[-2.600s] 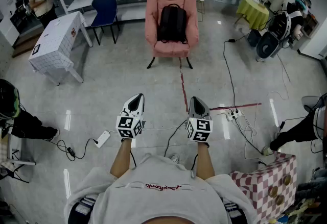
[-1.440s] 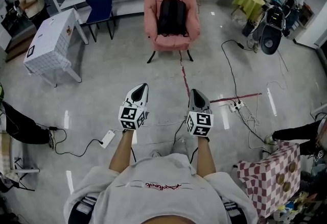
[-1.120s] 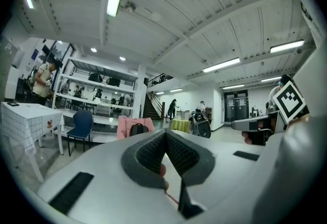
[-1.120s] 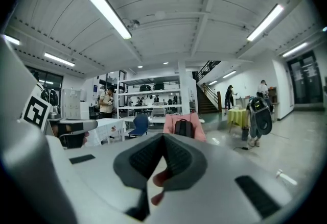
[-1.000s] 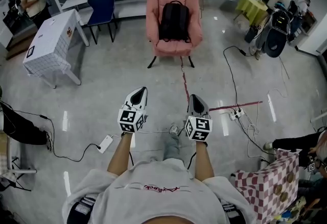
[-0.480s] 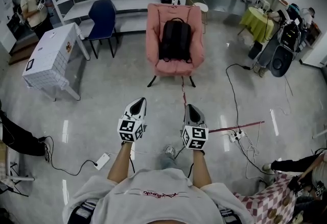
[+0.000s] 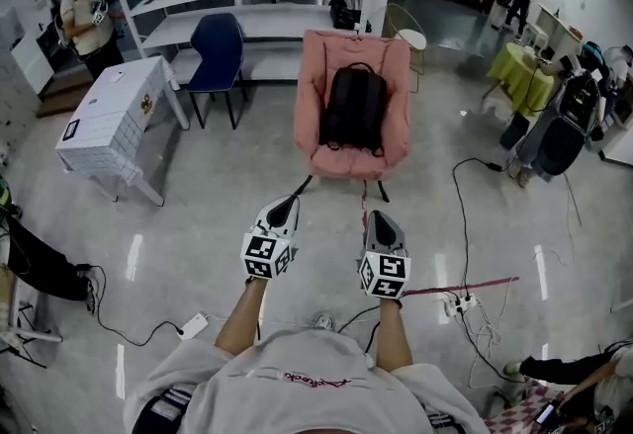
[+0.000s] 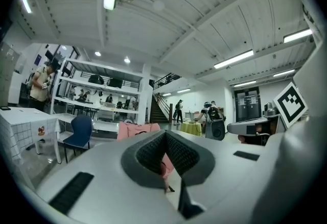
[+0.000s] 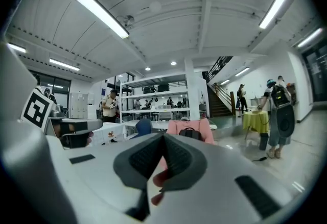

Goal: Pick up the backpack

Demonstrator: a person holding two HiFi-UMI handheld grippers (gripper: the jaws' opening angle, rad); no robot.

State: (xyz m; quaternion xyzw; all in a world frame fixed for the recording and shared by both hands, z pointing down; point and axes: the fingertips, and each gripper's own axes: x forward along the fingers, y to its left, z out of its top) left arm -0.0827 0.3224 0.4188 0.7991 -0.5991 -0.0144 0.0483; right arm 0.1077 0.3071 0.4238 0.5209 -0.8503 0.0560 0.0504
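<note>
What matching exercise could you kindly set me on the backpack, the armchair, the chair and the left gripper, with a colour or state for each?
Things:
1. backpack
2. armchair
3. chair
4. left gripper

Colour or state:
A. blue
B. shut, nothing between the jaws
C. pink
D. black, resting on the armchair

Pairs: 1-D, 2-C, 3-A, 4-B.
</note>
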